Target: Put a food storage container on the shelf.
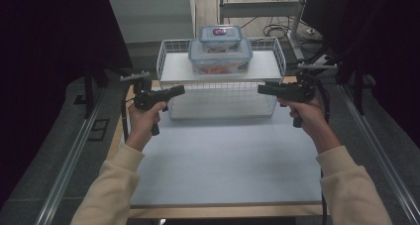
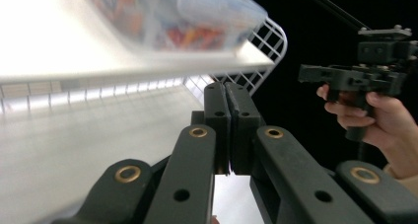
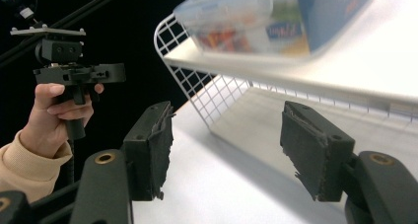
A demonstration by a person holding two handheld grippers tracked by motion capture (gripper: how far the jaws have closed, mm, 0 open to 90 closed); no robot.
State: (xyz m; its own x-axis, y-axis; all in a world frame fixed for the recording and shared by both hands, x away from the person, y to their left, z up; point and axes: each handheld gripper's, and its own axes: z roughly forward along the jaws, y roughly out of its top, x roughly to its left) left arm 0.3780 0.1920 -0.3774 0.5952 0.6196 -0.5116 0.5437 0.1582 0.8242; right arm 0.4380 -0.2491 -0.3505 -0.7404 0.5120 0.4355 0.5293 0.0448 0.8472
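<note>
High view: both forearms, in cream sleeves, reach forward from the near edge of the table (image 1: 223, 160), each hand raised above the surface and holding a pistol-style gripper with its nose turned inward toward the other. The left hand (image 1: 142, 121) holds the left gripper (image 1: 179, 90) just off the left front corner of a white wire rack (image 1: 168, 49); the right hand (image 1: 307, 113) holds the right gripper (image 1: 262, 89) off the rack's right front corner. In the left gripper view its two black jaws are pressed flat together with nothing between them. In the right gripper view the jaws stand wide apart, their pads (image 3: 153, 150) rough and frayed, also empty.

The rack sits at the far edge of the table, with an upper shelf (image 1: 173, 69) and a lower level beneath it. On the upper shelf, toward its middle and back, stands a large clear lidded container (image 1: 220, 59) with orange and red contents, and a smaller lidded container (image 1: 220, 36) sits stacked on top of it. Both containers are well apart from either gripper, farther back and higher than the jaws. The two grippers are level with the rack's front rail, well apart from each other.

The grey tabletop between the hands and the near edge is bare, giving open room. Metal rails (image 1: 69, 160) run along both sides of the table.
</note>
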